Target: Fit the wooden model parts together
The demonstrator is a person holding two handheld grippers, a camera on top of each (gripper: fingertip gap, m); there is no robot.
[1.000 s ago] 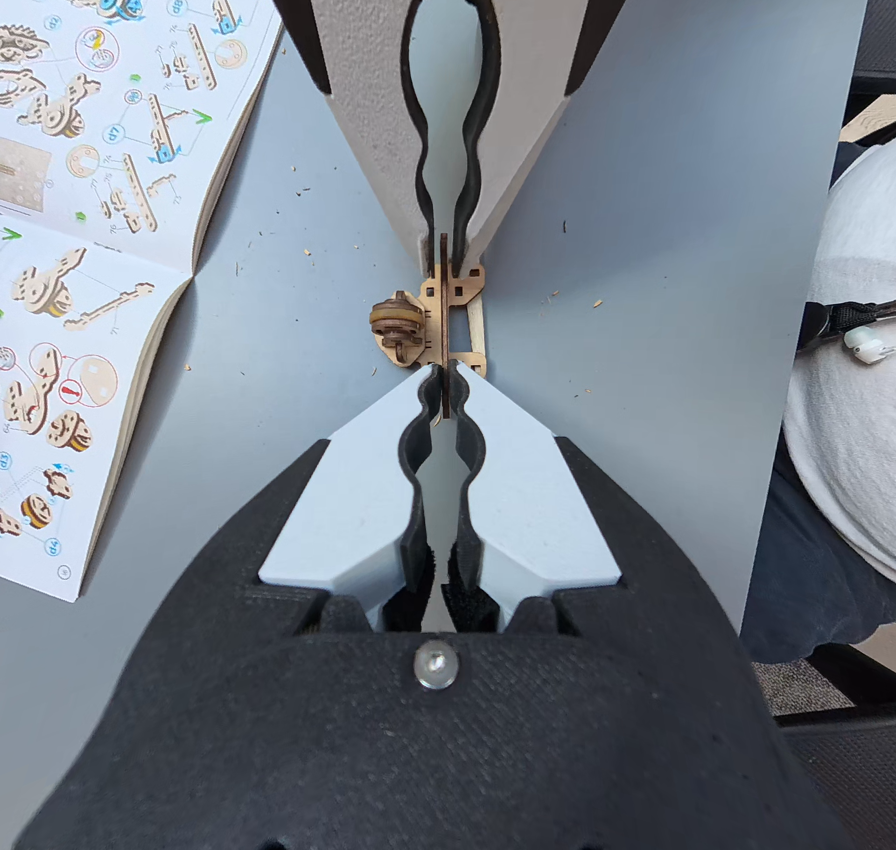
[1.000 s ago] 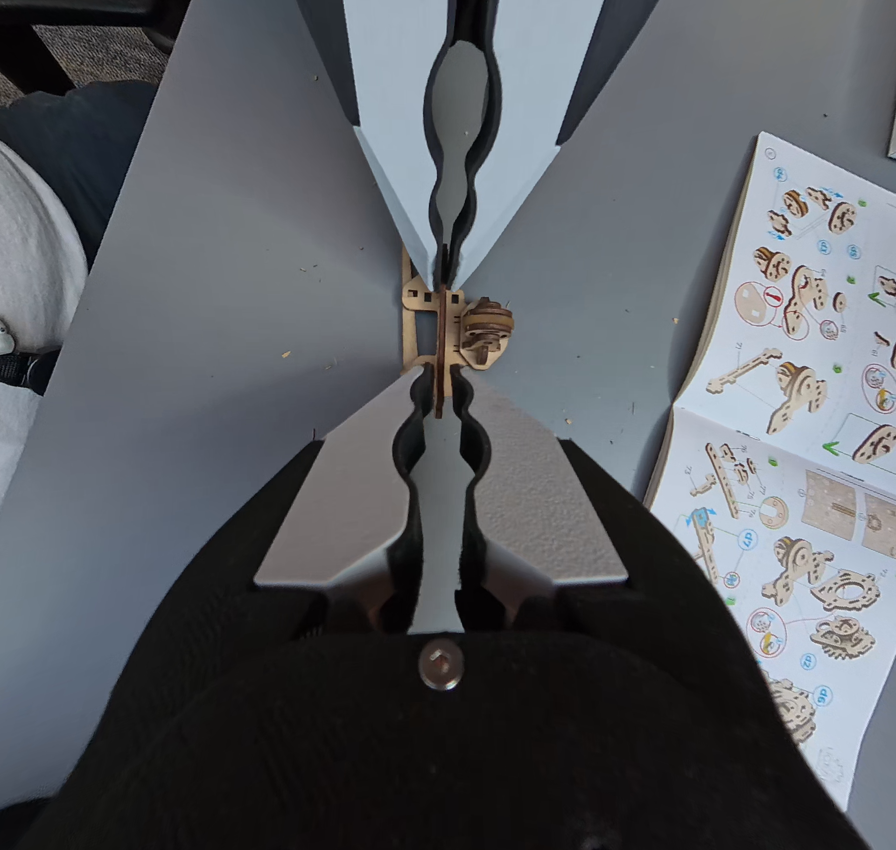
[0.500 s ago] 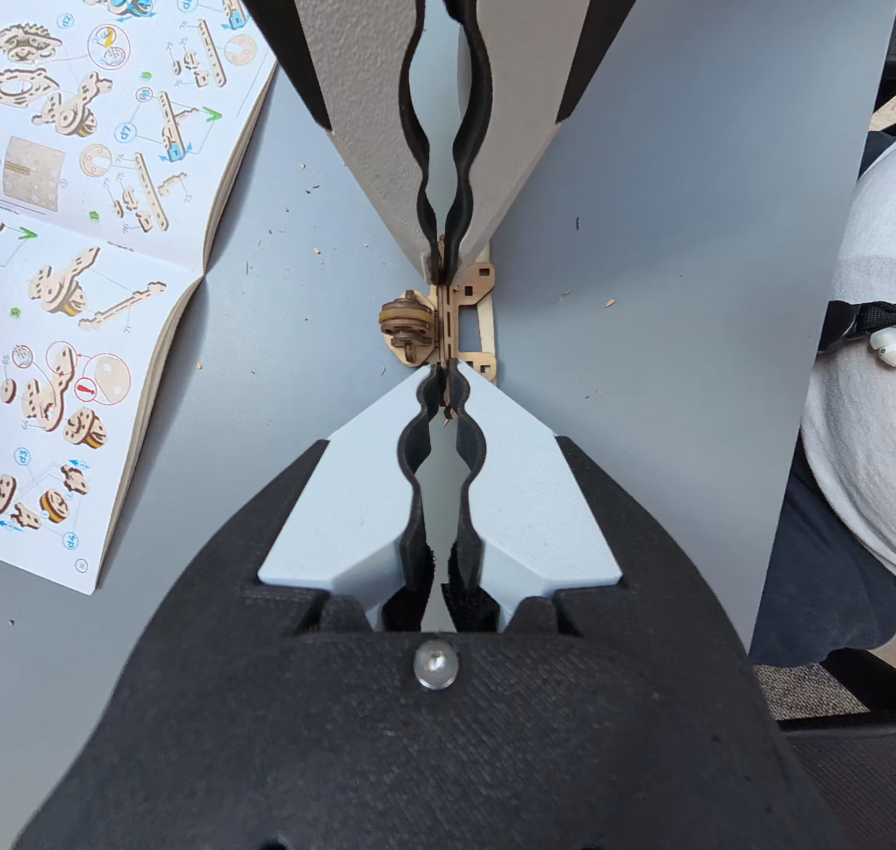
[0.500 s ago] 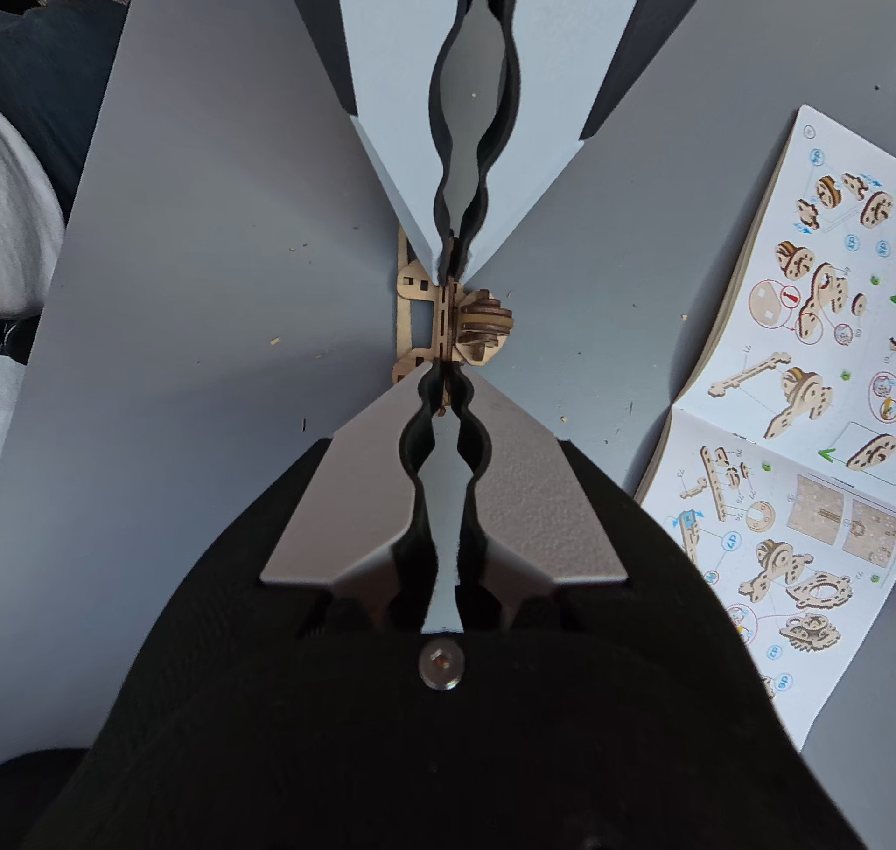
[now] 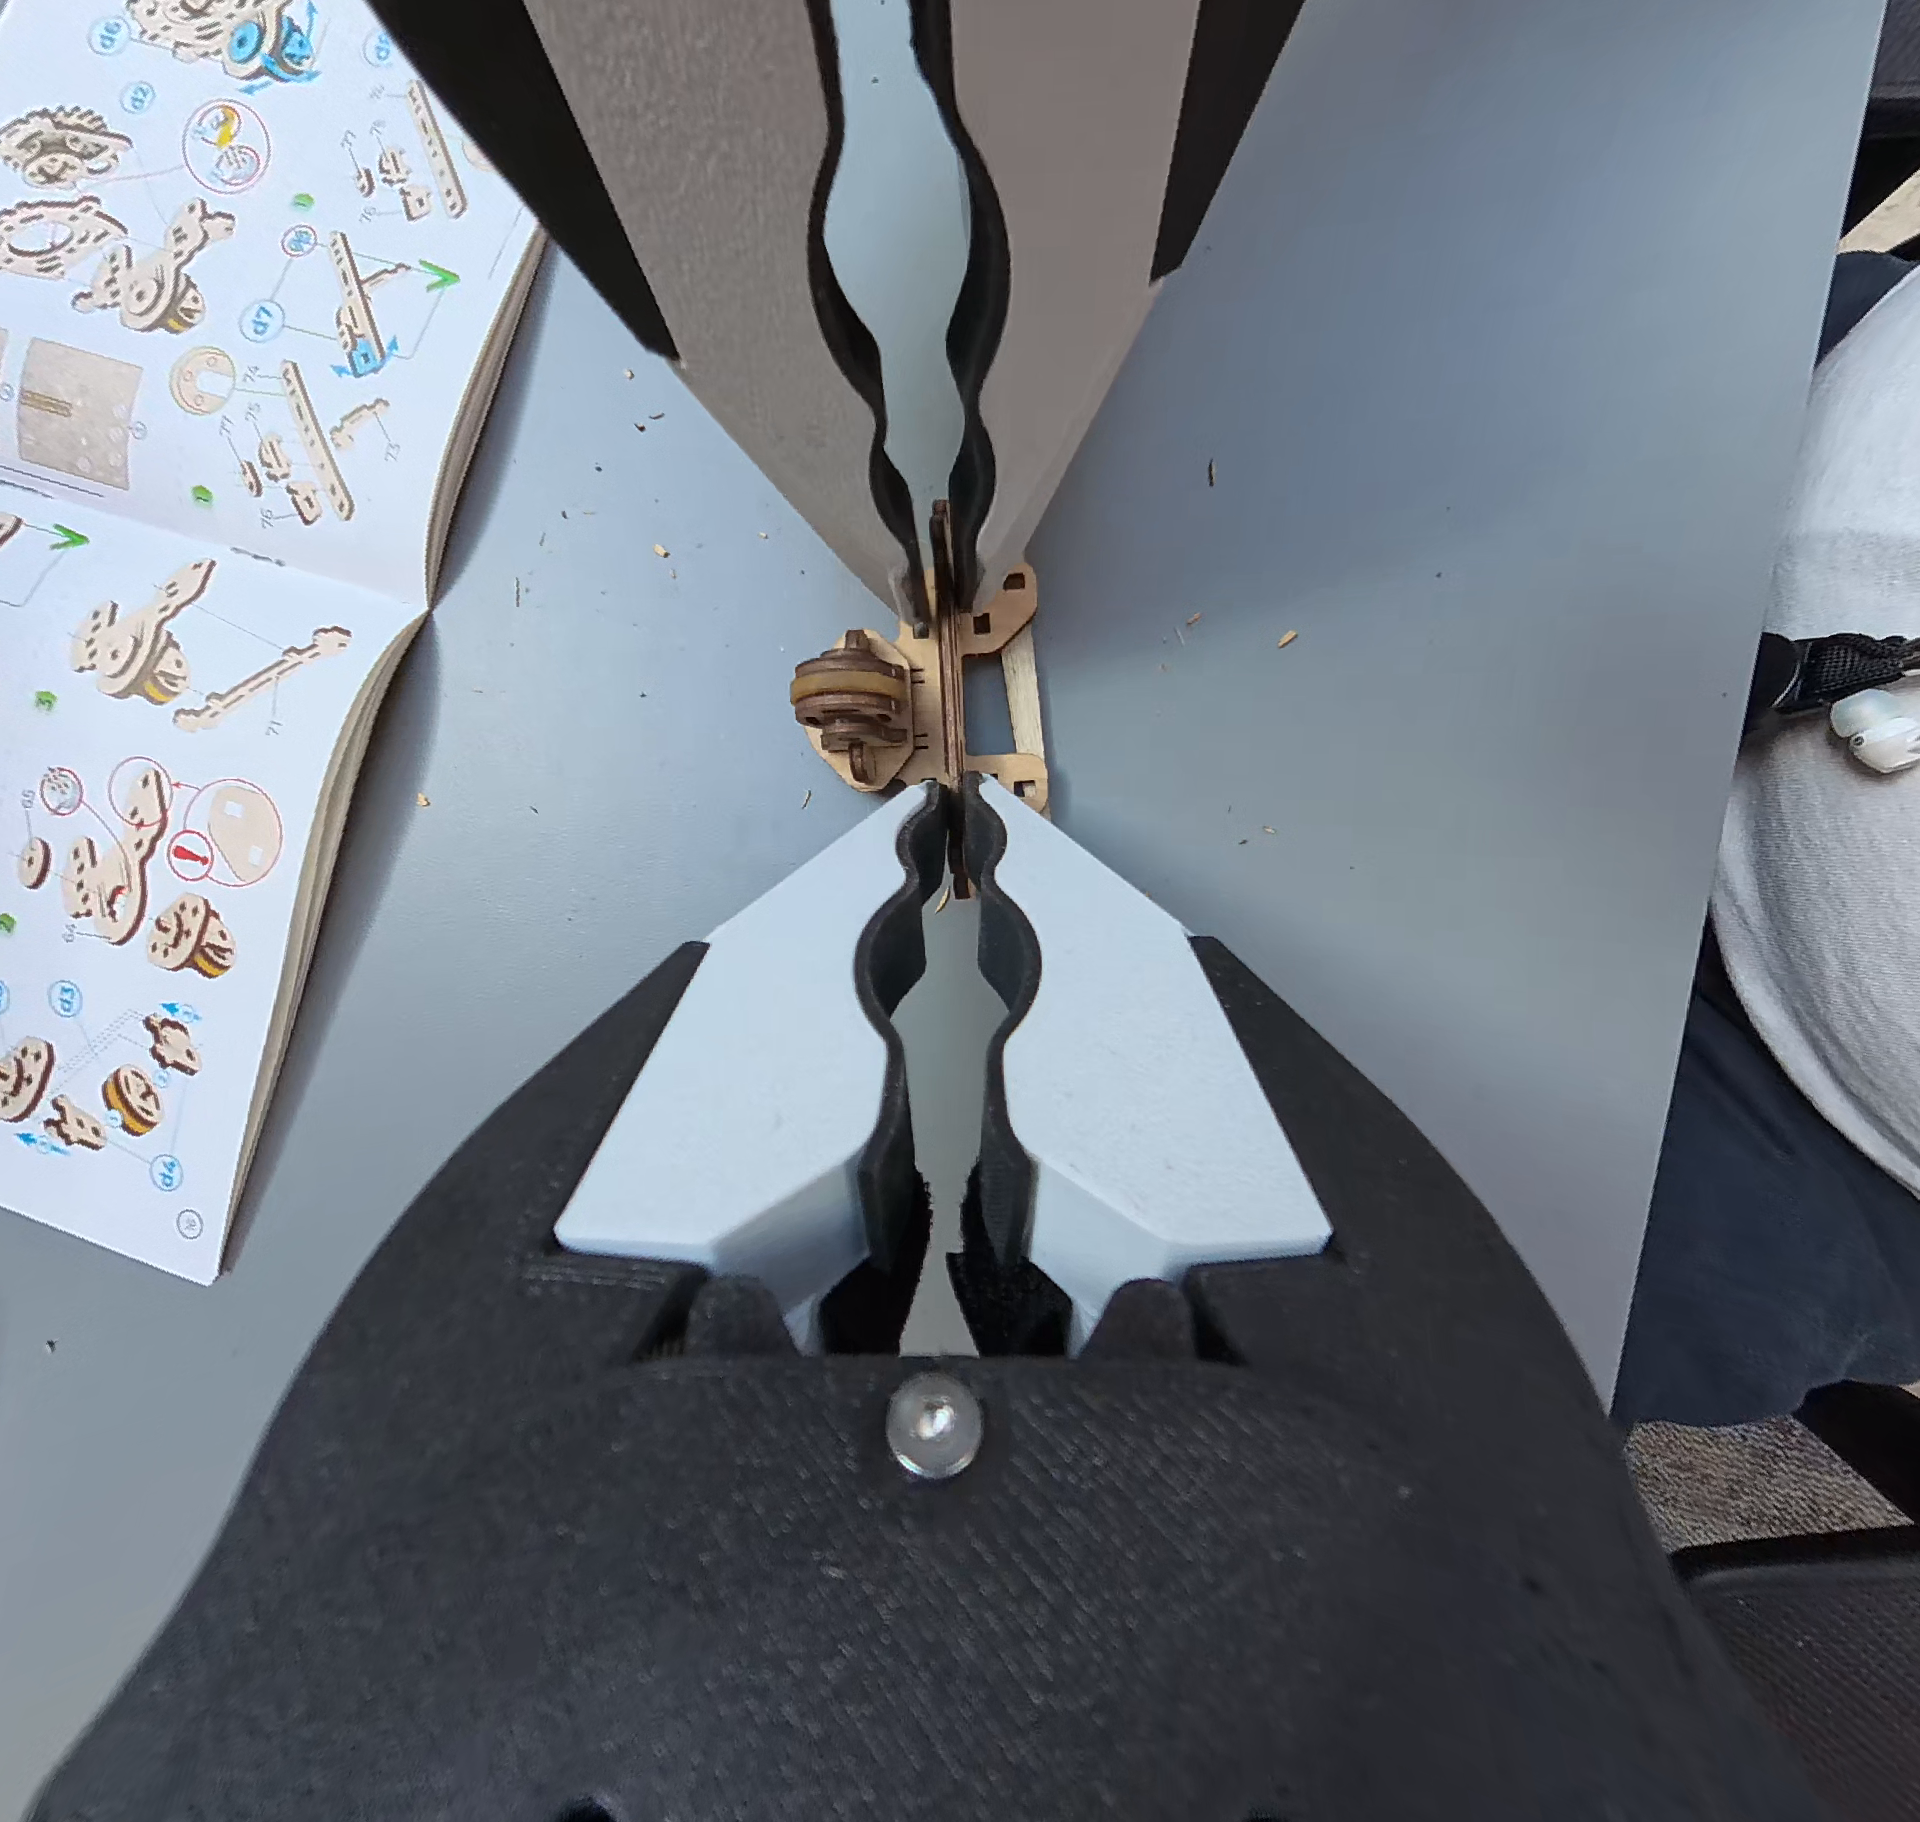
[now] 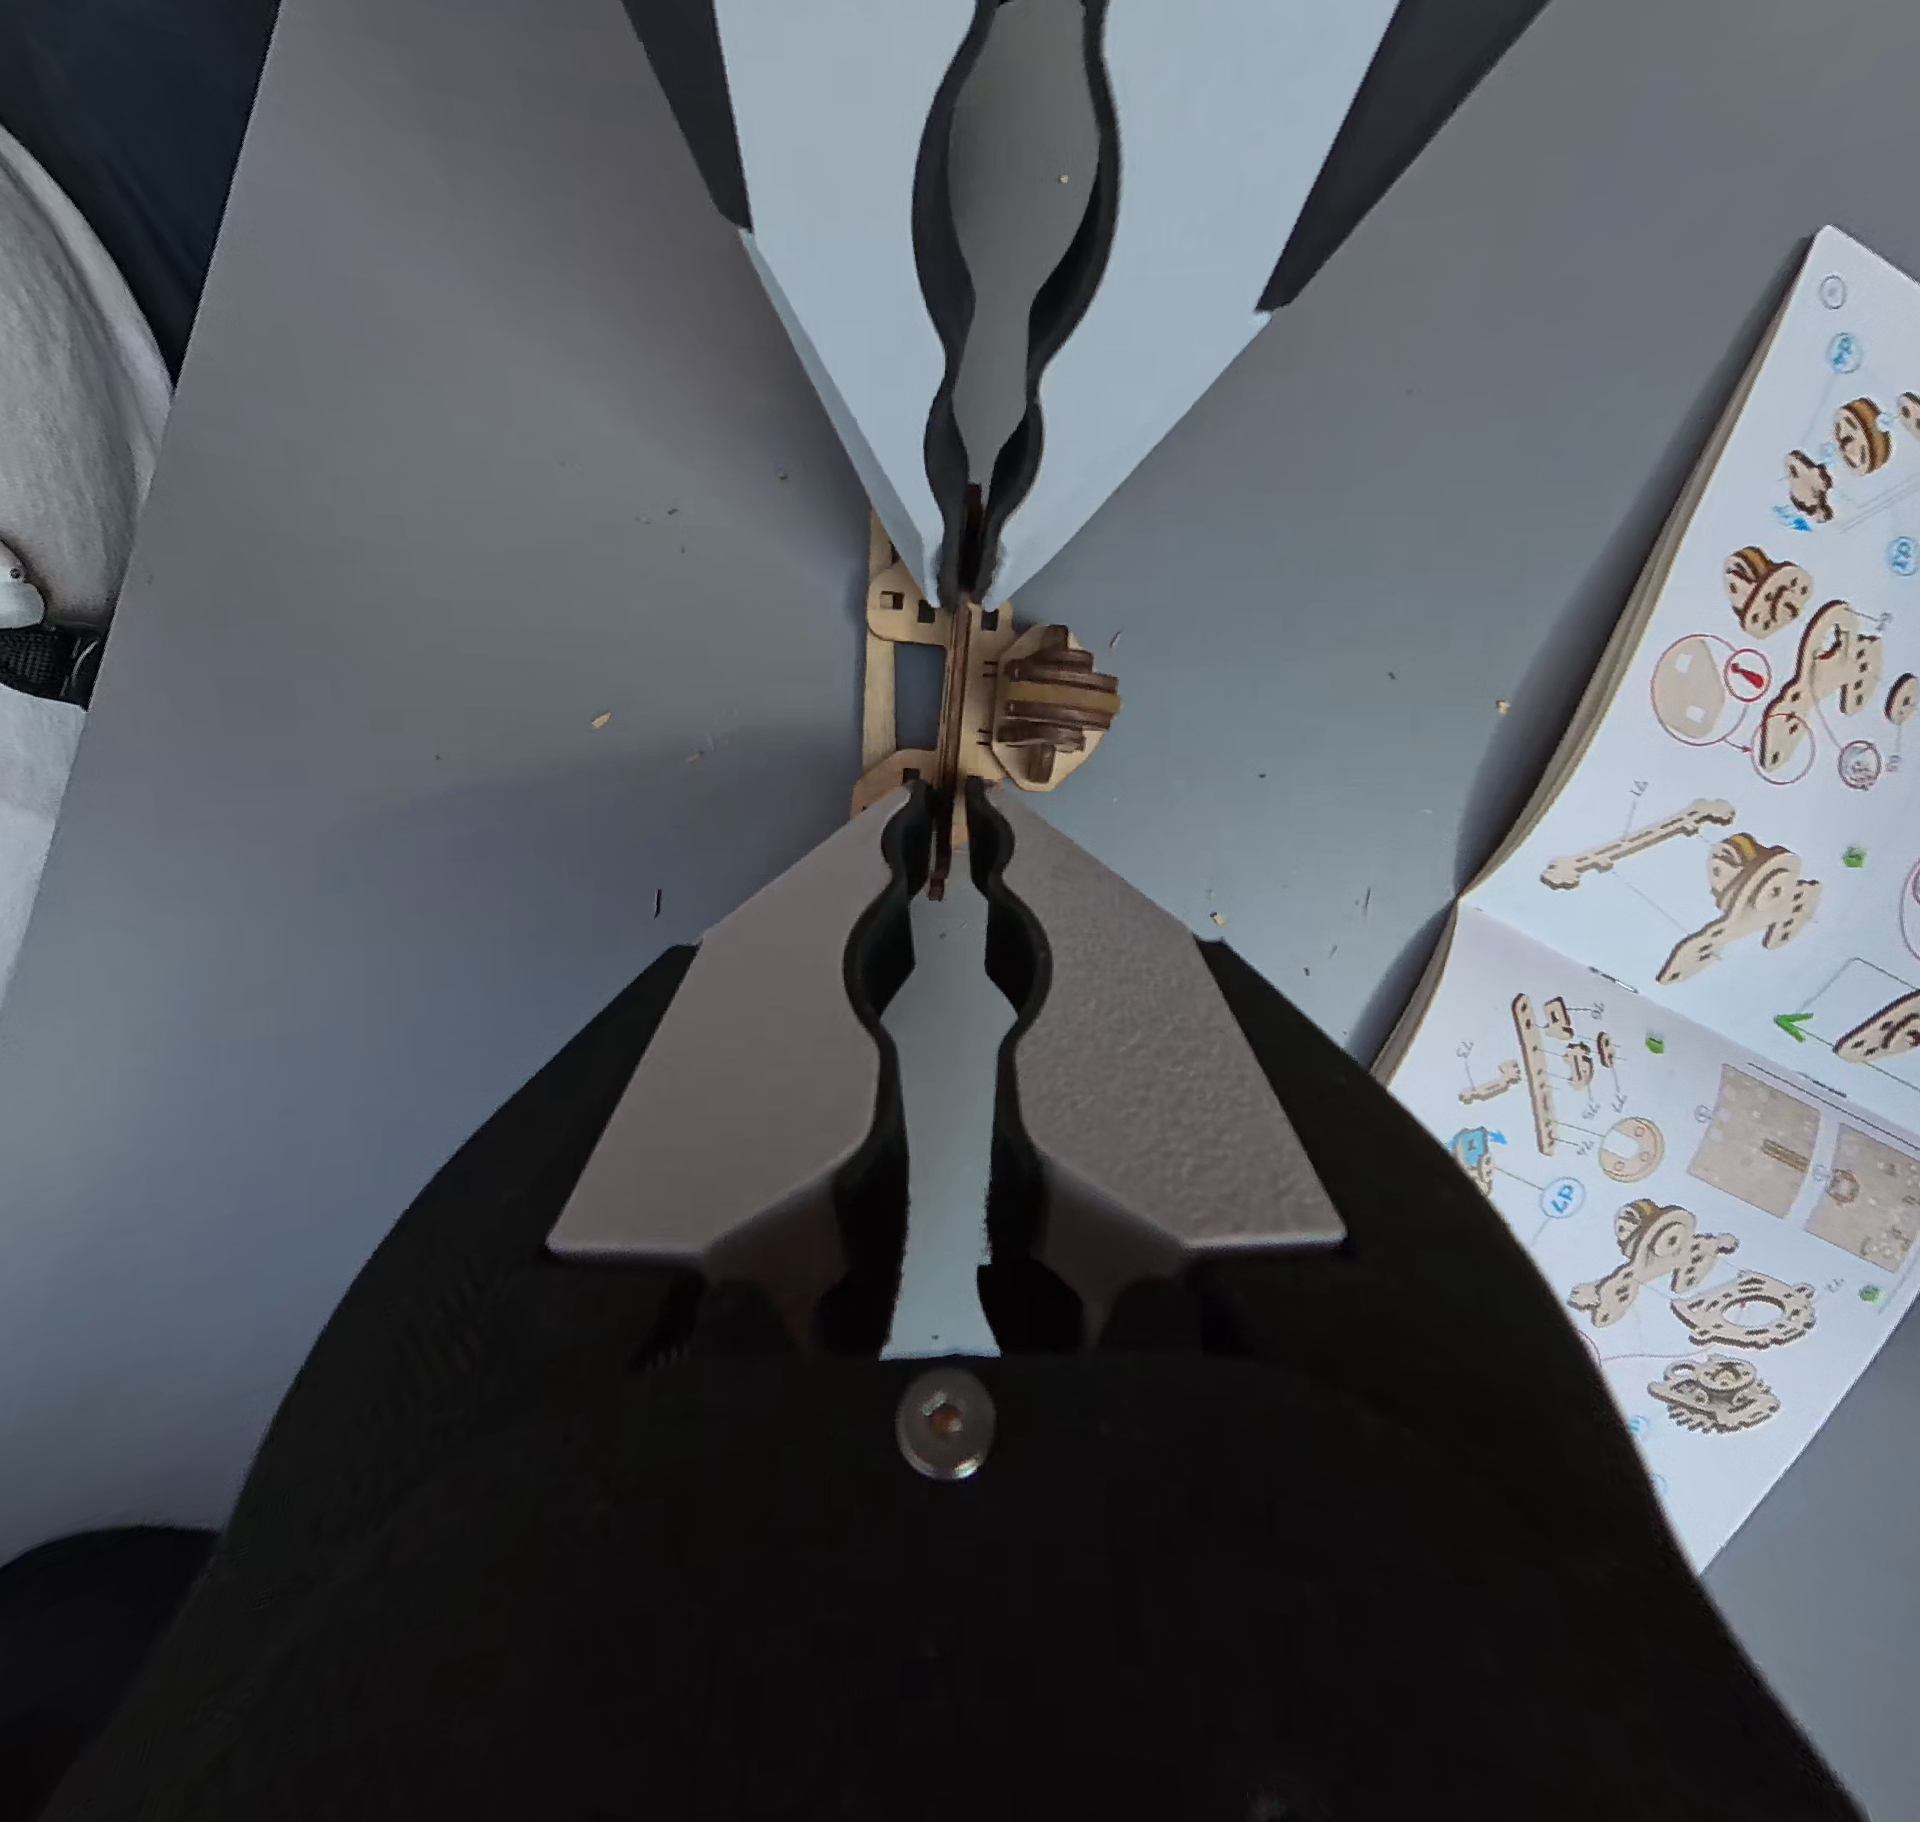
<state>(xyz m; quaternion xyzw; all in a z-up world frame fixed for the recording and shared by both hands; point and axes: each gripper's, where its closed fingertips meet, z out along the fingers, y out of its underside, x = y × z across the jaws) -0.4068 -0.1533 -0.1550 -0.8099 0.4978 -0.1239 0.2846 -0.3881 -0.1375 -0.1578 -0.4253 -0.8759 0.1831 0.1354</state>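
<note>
wooden model [image 5: 940, 702] pinched by left gripper [image 5: 943, 816], right gripper [image 6: 943, 816].

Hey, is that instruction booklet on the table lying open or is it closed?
Open. The instruction booklet lies spread flat on the grey table, two illustrated pages showing either side of its centre fold; the right wrist view shows the same.

place: hobby desk | grey table [image 5: 1455, 422] | open instruction booklet [image 5: 208, 525] | wood shavings [image 5: 1286, 638]

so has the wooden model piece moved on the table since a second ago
No: in the left wrist view the wooden model piece sits as far right of the instruction booklet as before.
</note>
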